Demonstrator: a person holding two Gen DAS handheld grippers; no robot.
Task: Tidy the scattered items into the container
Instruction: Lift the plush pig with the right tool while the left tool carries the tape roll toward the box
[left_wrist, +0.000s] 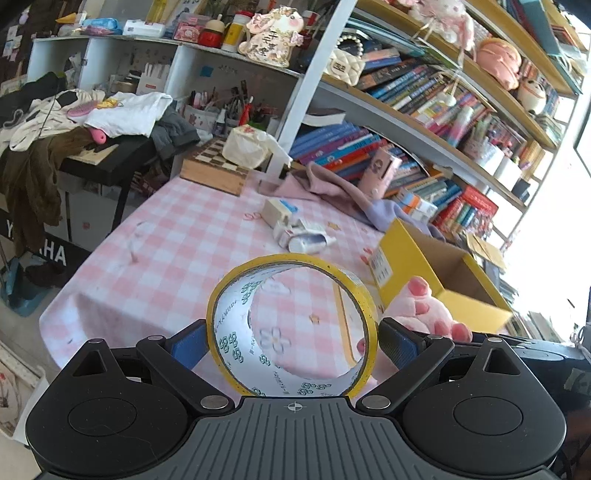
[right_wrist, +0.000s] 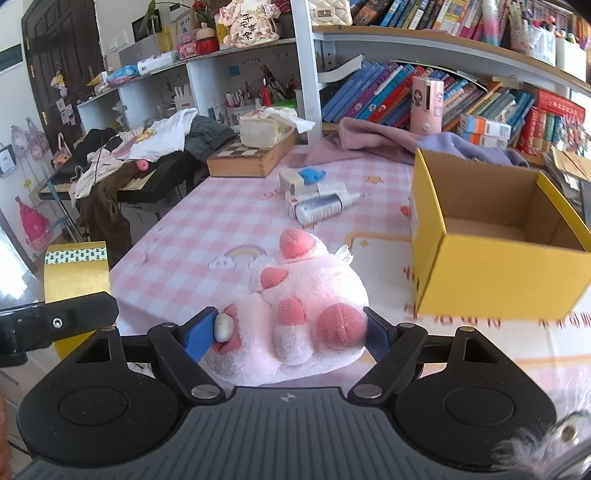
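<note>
My left gripper (left_wrist: 291, 341) is shut on a yellow roll of tape (left_wrist: 236, 280), held upright above the pink checked tablecloth (left_wrist: 177, 251); the tape (right_wrist: 75, 273) also shows at the left of the right wrist view. My right gripper (right_wrist: 290, 332) is shut on a pink plush toy (right_wrist: 306, 288), whose paws (left_wrist: 428, 306) poke into the left wrist view. The open yellow cardboard box (right_wrist: 491, 273) stands empty on the table to the right, ahead of both grippers. A spray bottle (right_wrist: 325, 206), small white boxes (right_wrist: 291, 182) and a blue item (right_wrist: 312, 173) lie mid-table.
A wooden chessboard box (right_wrist: 251, 158) with a tissue pack on it sits at the table's far edge. Pink and lilac cloth (right_wrist: 373, 140) lies by the bookshelf (right_wrist: 480, 99). A keyboard piled with clothes (right_wrist: 122, 155) stands left of the table.
</note>
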